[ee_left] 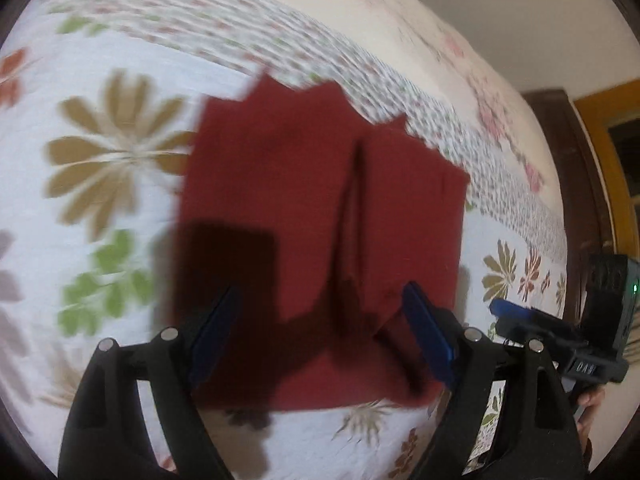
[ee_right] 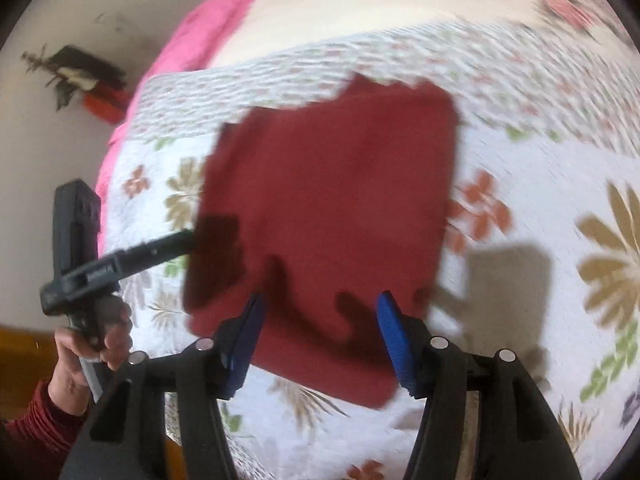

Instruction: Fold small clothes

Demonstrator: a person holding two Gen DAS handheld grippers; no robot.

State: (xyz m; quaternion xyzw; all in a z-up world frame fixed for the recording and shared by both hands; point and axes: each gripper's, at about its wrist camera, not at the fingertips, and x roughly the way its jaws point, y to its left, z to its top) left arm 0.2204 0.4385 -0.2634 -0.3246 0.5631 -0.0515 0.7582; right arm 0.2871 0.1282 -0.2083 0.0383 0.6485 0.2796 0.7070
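Note:
A dark red garment (ee_left: 304, 208) lies folded into a rough rectangle on the floral bedspread (ee_left: 100, 152), with a lengthwise crease near its right side. My left gripper (ee_left: 322, 286) hovers open over the garment's near edge, nothing between its blue fingers (ee_left: 218, 328). In the right wrist view the same garment (ee_right: 328, 208) lies flat, and my right gripper (ee_right: 320, 298) stands open just above its near edge, holding nothing. Both views are blurred by motion.
The left tool's black body (ee_right: 80, 268), held by a hand (ee_right: 96, 344), reaches in from the left. A pink cloth (ee_right: 200, 32) lies along the bed's far left edge. A dark wooden frame (ee_left: 576, 184) borders the bed on the right.

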